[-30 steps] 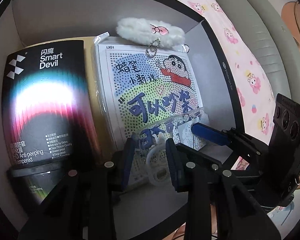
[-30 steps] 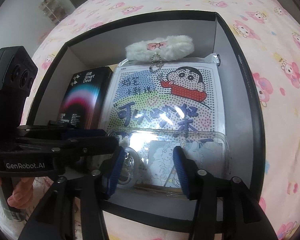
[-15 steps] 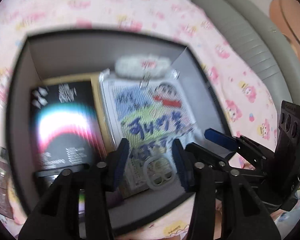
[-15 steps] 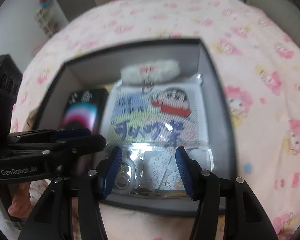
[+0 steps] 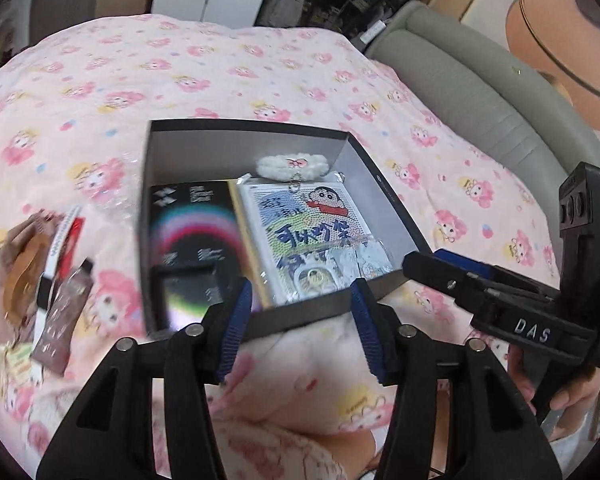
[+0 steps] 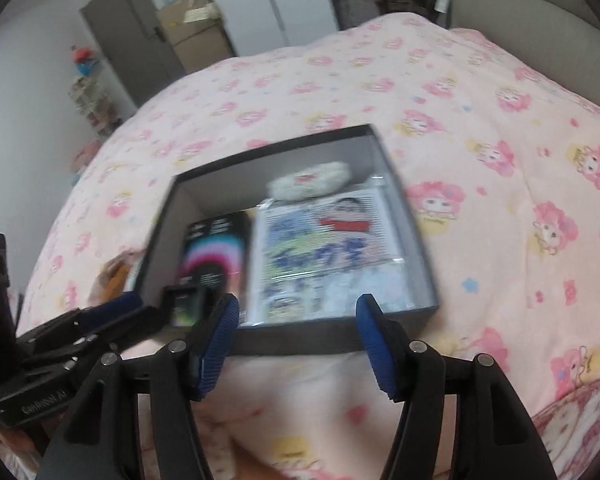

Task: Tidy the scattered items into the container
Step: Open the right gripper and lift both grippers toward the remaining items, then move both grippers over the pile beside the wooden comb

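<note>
**Inspector:** Beside the box (image 5: 256, 322), on its left as the left wrist view shows it, a few things lie loose on the bed (image 5: 260, 72): a dark brown tube (image 5: 62, 316), a red and white packet (image 5: 60, 248) and a tan packet (image 5: 22, 276). None is in the box yet.

**Clerk:** And the box contents?

**Inspector:** A black phone-screen box (image 5: 192, 240), a cartoon bead sheet (image 5: 304, 232), a fluffy white charm (image 5: 292, 166) at the far wall, and a clear pouch (image 5: 340, 268) at the near wall.

**Clerk:** State of the claws?

**Inspector:** Left claw (image 5: 300, 324) released, its jaws having just been opening, nothing between them. Right claw (image 6: 296, 344) likewise released and just widened, empty. Both hang over the box's near wall.

**Clerk:** Which goes for the loose things?

**Inspector:** In my judgement the left. The tube lies to that claw's left, well apart from the right claw, which sits on the box's other side. The tube's long axis runs roughly toward and away from the camera, tilted slightly, so the jaws should close across its width.
</note>
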